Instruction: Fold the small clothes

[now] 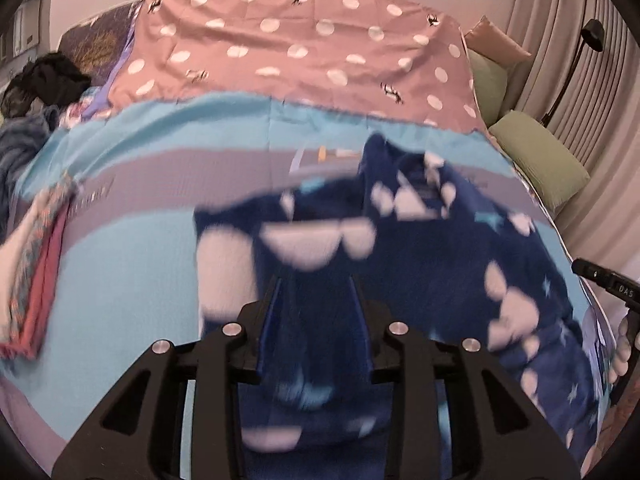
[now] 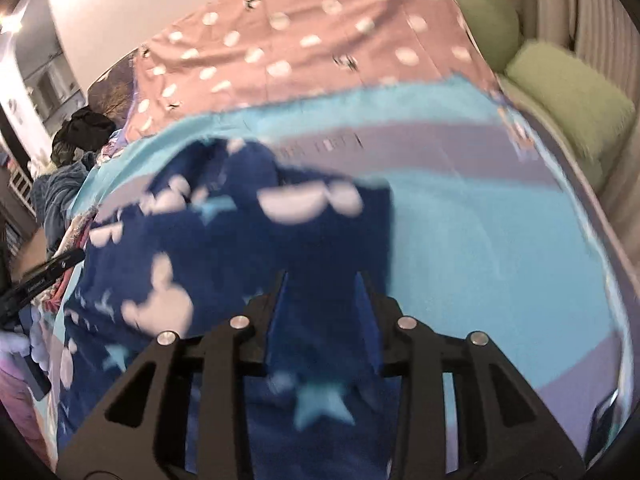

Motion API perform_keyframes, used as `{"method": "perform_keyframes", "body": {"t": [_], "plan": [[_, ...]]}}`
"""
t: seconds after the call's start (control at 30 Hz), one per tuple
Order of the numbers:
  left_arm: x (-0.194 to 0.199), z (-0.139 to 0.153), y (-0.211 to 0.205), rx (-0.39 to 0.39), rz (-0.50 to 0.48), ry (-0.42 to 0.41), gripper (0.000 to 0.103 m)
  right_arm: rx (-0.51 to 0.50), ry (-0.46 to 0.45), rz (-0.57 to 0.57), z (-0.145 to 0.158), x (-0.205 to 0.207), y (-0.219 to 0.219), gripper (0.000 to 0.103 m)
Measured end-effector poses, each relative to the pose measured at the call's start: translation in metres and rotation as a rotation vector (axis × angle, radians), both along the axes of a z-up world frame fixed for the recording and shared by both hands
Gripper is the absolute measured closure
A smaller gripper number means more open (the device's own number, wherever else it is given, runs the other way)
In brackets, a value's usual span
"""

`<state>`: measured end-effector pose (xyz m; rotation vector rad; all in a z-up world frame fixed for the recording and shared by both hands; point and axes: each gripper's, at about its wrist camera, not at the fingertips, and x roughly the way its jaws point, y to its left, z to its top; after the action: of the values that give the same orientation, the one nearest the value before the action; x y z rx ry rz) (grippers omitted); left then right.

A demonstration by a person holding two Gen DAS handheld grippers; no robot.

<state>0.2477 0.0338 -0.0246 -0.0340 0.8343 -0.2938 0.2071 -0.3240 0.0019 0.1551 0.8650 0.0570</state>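
A navy garment (image 1: pixel 440 264) printed with white mouse-head shapes and pale blue stars lies rumpled on the blue-and-grey striped blanket (image 1: pixel 120 264). My left gripper (image 1: pixel 316 284) stands over its left part, fingers apart, navy cloth showing in the gap and the blue inner pads uncovered. In the right wrist view the same garment (image 2: pixel 224 248) spreads to the left, and my right gripper (image 2: pixel 322 276) is over its right edge, also with fingers apart and cloth in the gap. Both views are motion-blurred. The other tool's black body shows at each view's edge.
A folded stack of patterned clothes (image 1: pixel 36 280) lies at the blanket's left edge. A dark clothes pile (image 1: pixel 44 84) sits far left. A pink dotted sheet (image 1: pixel 300 48) covers the far bed. Green cushions (image 1: pixel 540 160) and a black lamp (image 1: pixel 592 36) stand right, by a curtain.
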Motion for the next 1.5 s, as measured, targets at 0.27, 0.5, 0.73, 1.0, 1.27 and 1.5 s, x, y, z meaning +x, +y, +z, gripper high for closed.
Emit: {"method": "perform_keyframes", "body": {"t": [0.27,0.5,0.73,1.0,1.27,1.5], "plan": [[0.083,-0.008,-0.057,0.001,-0.035,0.097,0.062,0.11,0.072,0.08,-0.017,0.099,0.031,0.066],[0.124,-0.058,-0.075,0.046,-0.022,0.181,0.058,0.106,0.165,0.022,-0.079,0.127,0.024,0.069],[0.122,-0.035,-0.058,-0.053,-0.066,0.108,0.058,0.208,0.06,0.053,-0.04,0.141,0.01,0.067],[0.188,-0.037,-0.081,-0.158,-0.092,0.212,0.051,0.29,0.198,0.052,-0.07,0.225,0.018,0.042],[0.233,-0.104,-0.071,-0.642,-0.076,0.494,0.086,0.671,0.082,0.037,-0.109,0.223,-0.008,0.096],[0.221,-0.118,-0.047,-0.957,-0.143,0.41,0.087,0.758,0.032,-0.059,-0.108,0.217,-0.03,0.103]]}}
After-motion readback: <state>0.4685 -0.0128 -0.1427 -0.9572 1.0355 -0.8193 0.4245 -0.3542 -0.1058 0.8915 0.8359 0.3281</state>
